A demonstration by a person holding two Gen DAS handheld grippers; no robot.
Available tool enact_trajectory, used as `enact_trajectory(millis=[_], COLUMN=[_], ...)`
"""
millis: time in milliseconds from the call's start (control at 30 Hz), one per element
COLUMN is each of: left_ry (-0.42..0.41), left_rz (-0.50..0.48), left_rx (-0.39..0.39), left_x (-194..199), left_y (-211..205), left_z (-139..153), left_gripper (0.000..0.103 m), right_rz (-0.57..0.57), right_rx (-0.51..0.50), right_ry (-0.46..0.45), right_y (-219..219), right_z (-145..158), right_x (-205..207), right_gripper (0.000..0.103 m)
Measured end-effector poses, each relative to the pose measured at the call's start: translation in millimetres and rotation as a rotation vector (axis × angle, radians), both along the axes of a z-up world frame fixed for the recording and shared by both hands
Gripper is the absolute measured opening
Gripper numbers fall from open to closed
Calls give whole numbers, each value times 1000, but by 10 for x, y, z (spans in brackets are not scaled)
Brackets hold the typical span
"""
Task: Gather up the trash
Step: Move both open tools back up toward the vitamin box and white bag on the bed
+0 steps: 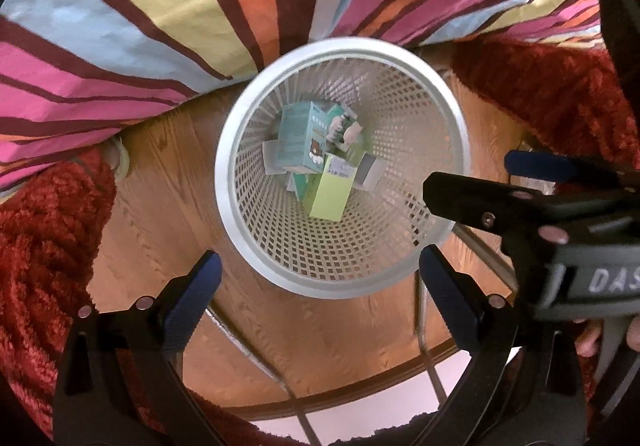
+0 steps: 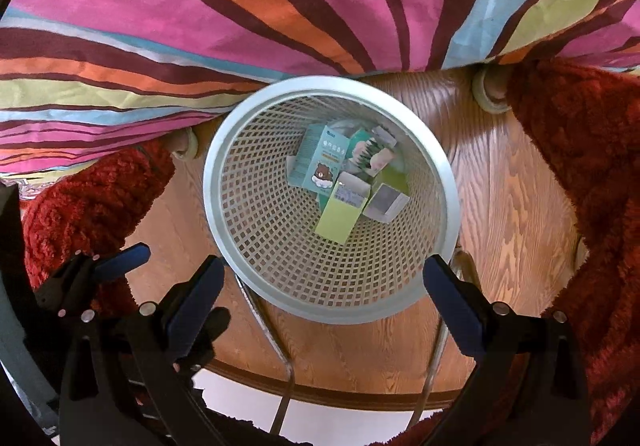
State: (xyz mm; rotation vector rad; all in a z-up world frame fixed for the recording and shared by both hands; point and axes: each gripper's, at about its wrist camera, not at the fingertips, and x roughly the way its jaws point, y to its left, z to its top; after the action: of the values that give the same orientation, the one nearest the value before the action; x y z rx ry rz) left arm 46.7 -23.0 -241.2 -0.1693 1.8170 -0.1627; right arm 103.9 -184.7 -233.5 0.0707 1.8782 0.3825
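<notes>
Both tongs (image 1: 320, 282) (image 2: 324, 286) wide apart, empty, above basket (image 1: 240, 181)

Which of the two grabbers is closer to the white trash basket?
Right, probably. Seen from the left wrist camera, the right gripper overlaps the white basket at its rim. Seen from the right wrist camera, the left gripper sits off to the basket's side, apart from it.
</notes>
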Motion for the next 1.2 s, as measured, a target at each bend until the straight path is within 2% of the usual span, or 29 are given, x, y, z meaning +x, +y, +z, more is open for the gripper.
enact_trajectory(millis=[167,300,433,500,633,667,767,900,1000,1200], left_ry=[-122,-235,-407,-459,-592,-658,-729,-782,-797,-803], left_rz=[53,71,105,125,208,240,279,338,369,419], left_rx=[-15,10,40,62,116,138,156,136,178,144], left_x=[-45,-96,-164,-178,-95,-13,142,431,682,1179], left_y=[107,175,325,373,514,583,706,876,936,1130], left_z=[305,623,1128,1251,1612,1768,1962,2137,2245,2286], left_gripper=[96,96,96,96,96,96,96,96,96,96], right_rz=[16,10,31,24,-53,-81,-122,-140,-137,-127], right_rx=[41,78,150,211,250,262,251,248,242,237], right_ry=[-101,-237,-453,-580,-823,-864,-924,-964,-985,-1016], right_y=[8,-64,-124,-151,-232,-247,-240,-184,-149,-51], right_z=[275,618,1144,1456,1990,2084,2216,2252,2276,2352], right_x=[-8,-5,-2,3,187,270,532,828,1016,1278], right_gripper=[95,95,95,95,95,95,95,95,95,95])
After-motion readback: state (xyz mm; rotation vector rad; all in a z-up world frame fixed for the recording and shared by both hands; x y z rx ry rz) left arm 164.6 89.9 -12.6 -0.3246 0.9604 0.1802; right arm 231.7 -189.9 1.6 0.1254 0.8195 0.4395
